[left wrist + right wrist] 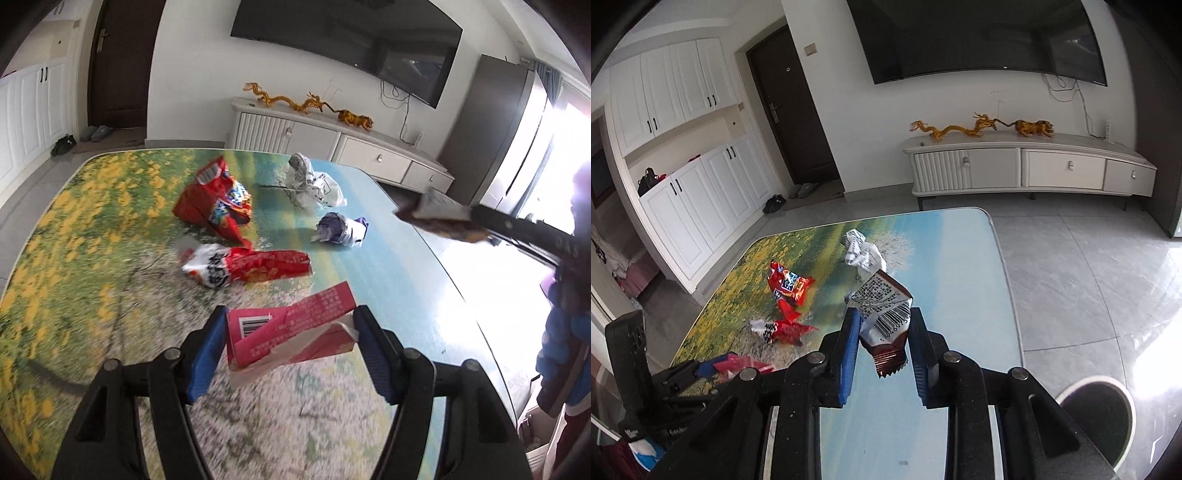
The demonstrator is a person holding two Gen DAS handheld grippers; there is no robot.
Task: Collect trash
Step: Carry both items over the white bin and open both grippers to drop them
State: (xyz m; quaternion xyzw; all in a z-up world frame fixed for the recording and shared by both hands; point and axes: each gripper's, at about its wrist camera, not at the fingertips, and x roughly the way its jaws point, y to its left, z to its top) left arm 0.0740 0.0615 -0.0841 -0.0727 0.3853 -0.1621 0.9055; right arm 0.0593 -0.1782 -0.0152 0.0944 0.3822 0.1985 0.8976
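Pink box (pixel 291 332) clamped in the left gripper (pixel 290 339) above the table (pixel 92 229); four wrappers left (judging by eye). Right view: right gripper (pixel 884 338) pinches a brown wrapper (pixel 882 317), bin (pixel 1097 417) below.

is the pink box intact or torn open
Torn open: the pink box in the left gripper shows ragged edges and a loose flap.

2 red snack bags (pixel 216 199) (pixel 247 266), 2 crumpled white wrappers (pixel 314 181) (pixel 341 229), 1 pink carton (pixel 291 328), 1 brown wrapper (pixel 882 317).
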